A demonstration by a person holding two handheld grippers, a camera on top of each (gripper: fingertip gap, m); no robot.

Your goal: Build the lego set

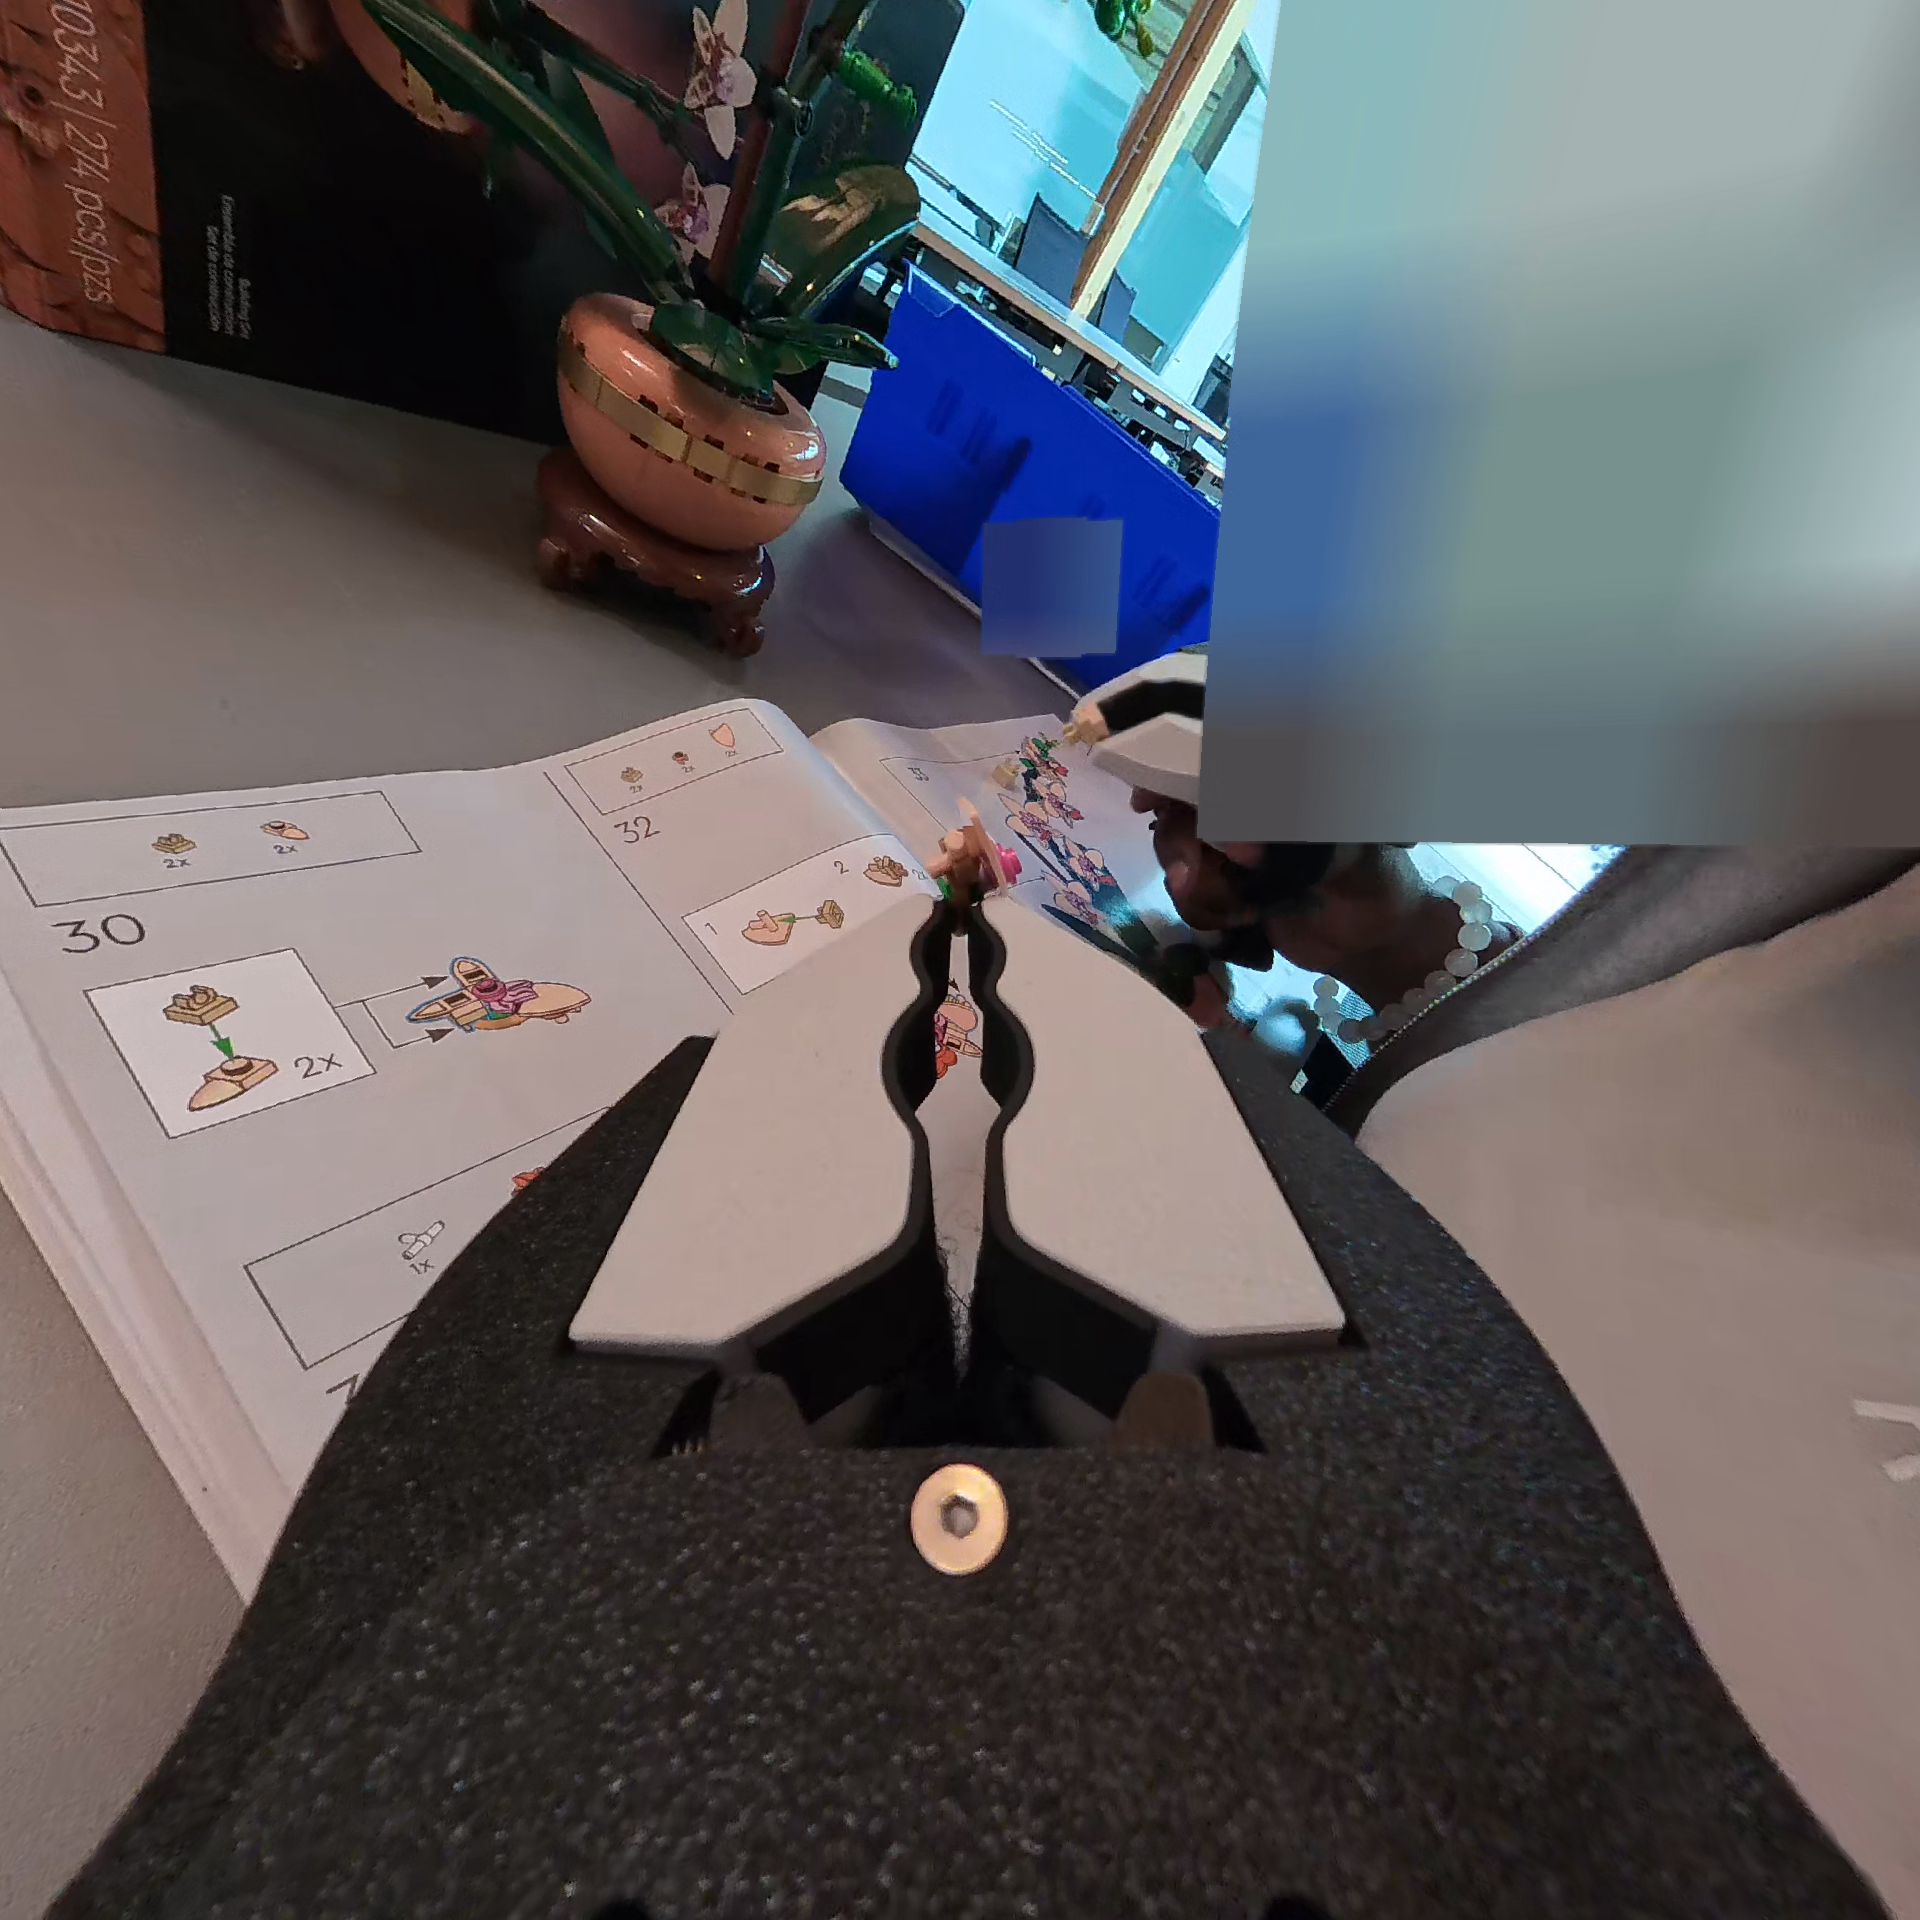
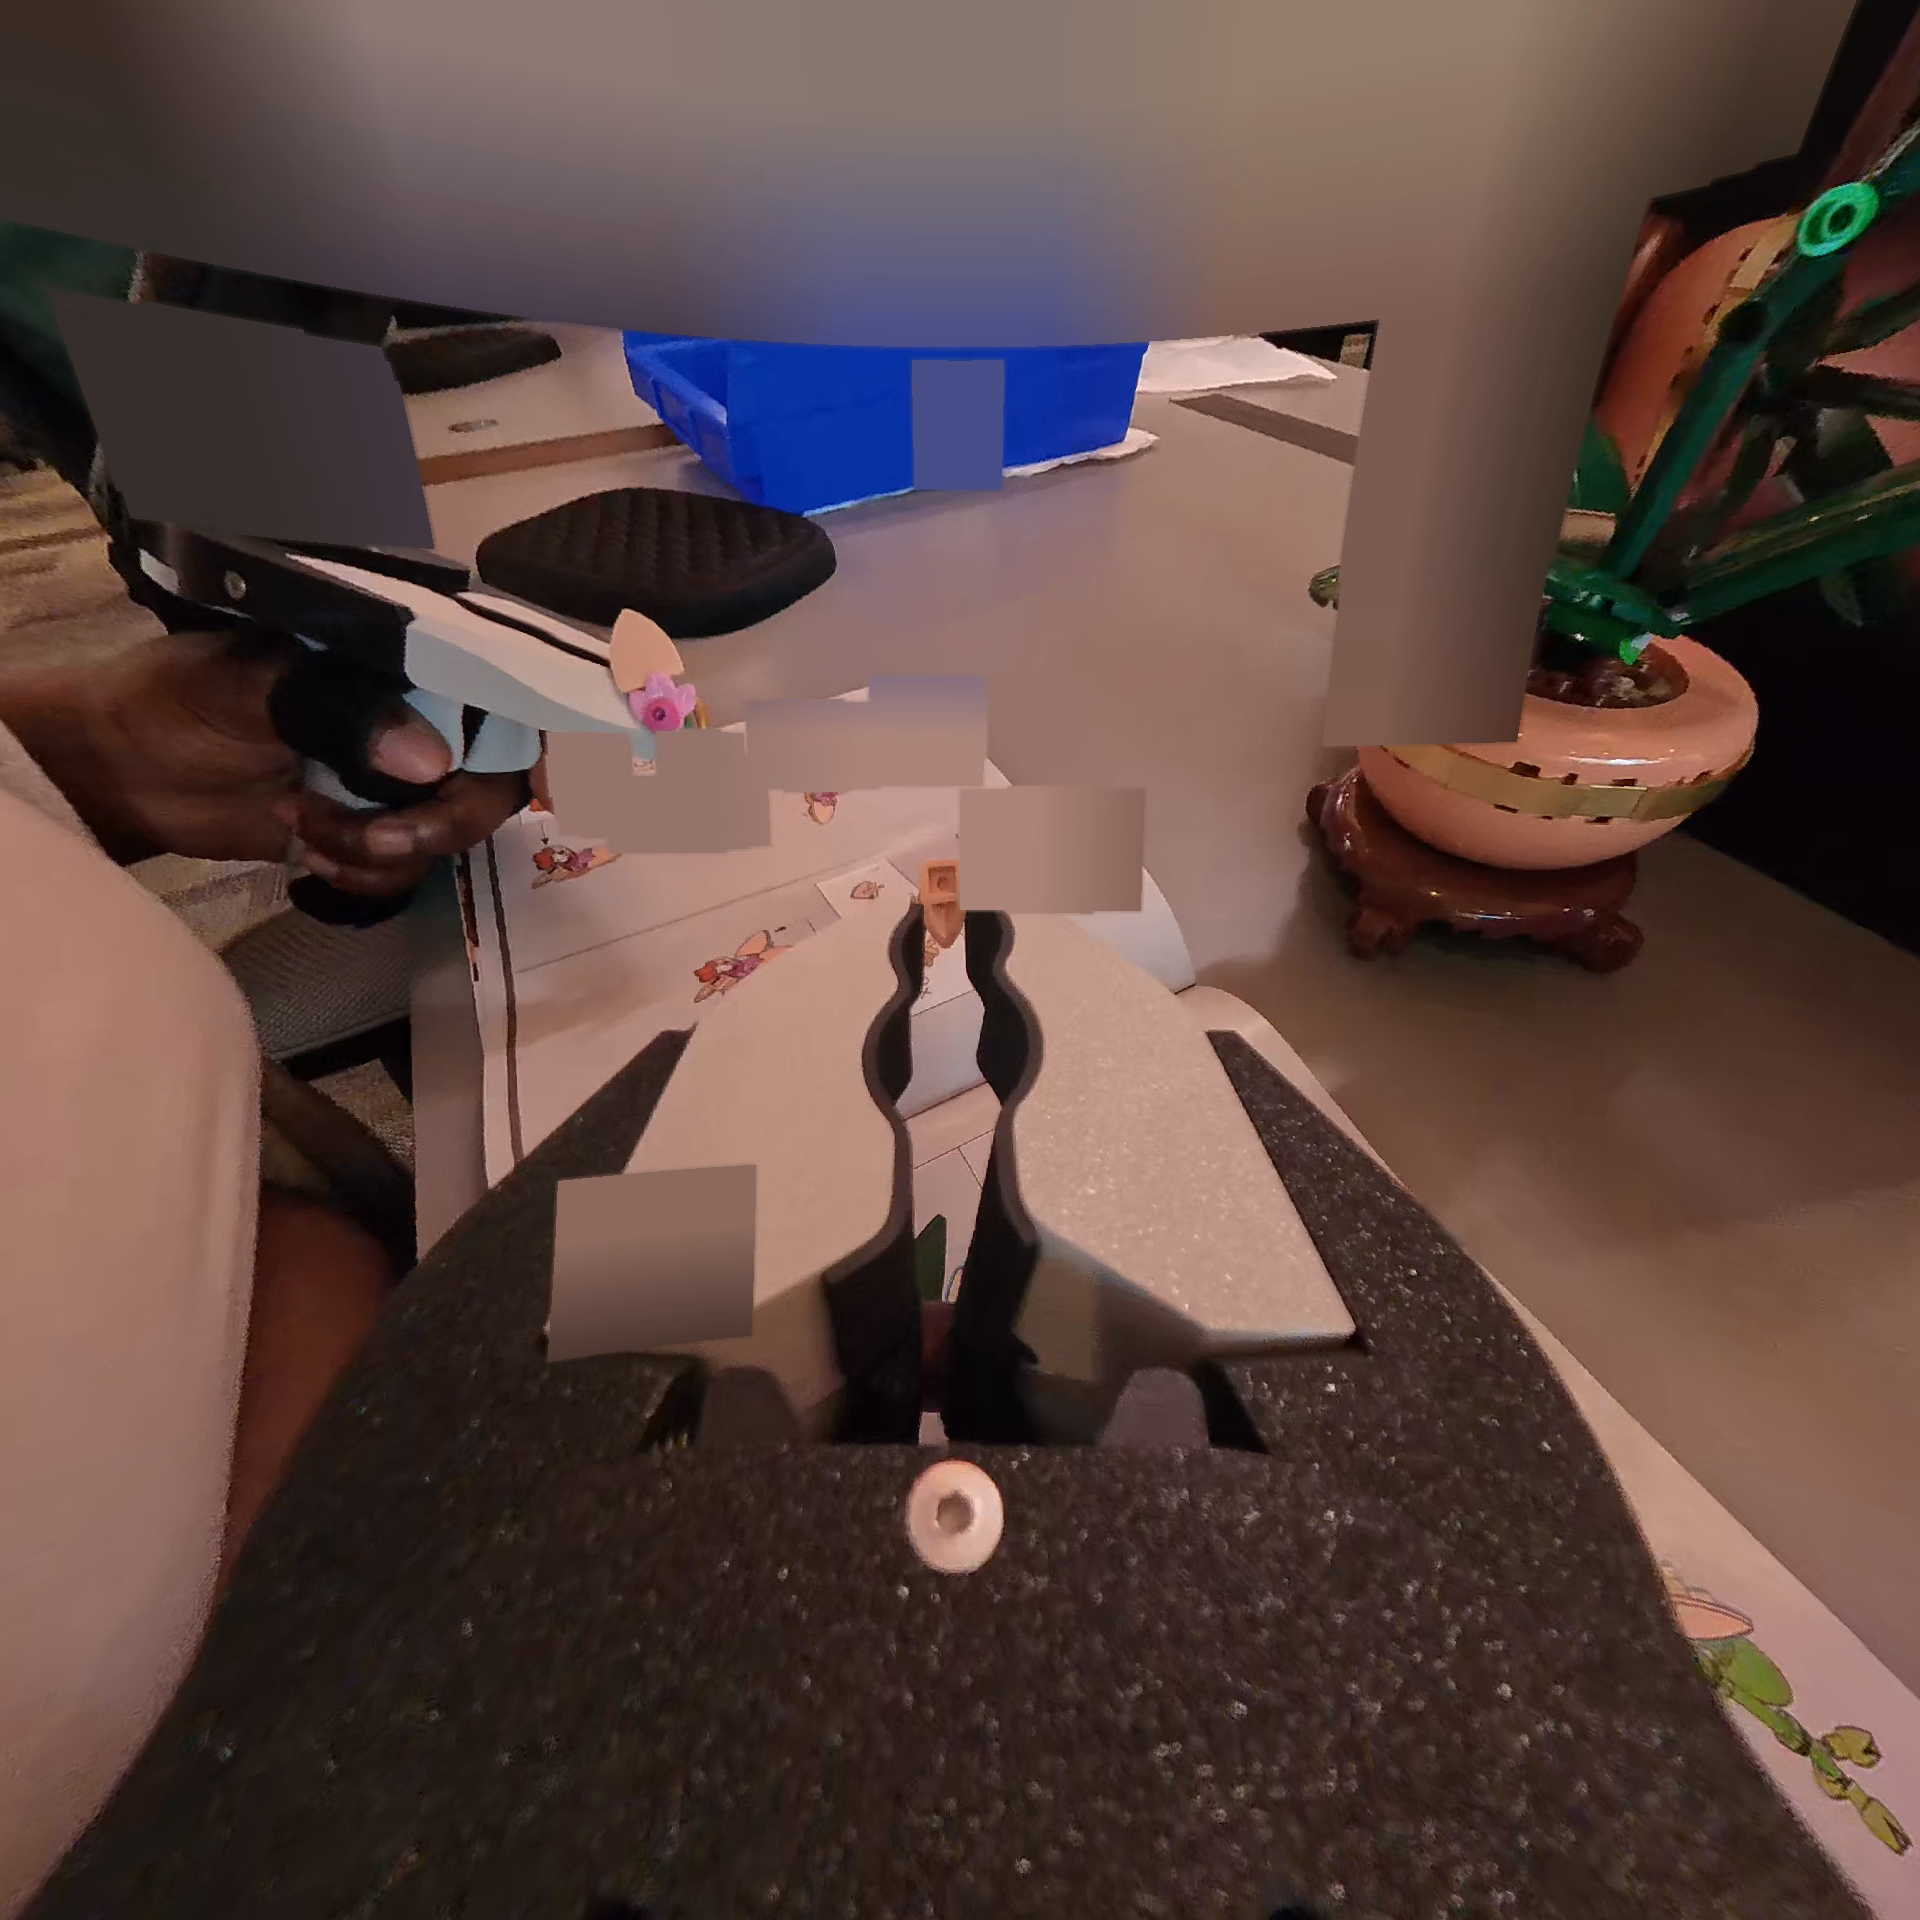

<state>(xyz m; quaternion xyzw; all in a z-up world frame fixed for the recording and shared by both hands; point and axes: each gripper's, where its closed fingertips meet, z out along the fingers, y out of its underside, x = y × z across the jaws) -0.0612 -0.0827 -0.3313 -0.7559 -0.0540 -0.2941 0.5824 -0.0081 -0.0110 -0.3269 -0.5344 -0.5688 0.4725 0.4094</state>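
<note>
The bench (image 1: 260, 582) is a smooth grey top, matte, catching soft light. At its far side stands a bright blue bin (image 1: 997, 457), resting on a white sheet (image 2: 1091, 452) that sticks out from under it. A black padded armrest (image 2: 665, 561) shows near the bench edge. Beyond the bin the room opens into a bright office: long pale desks (image 1: 1049, 301) in rows, dark chairs (image 1: 1044, 234) tucked beside them, and a slanted wooden post (image 1: 1164, 145). Cool, bluish daylight fills that far part, while the near bench sits in a dimmer, warmer tone
</note>
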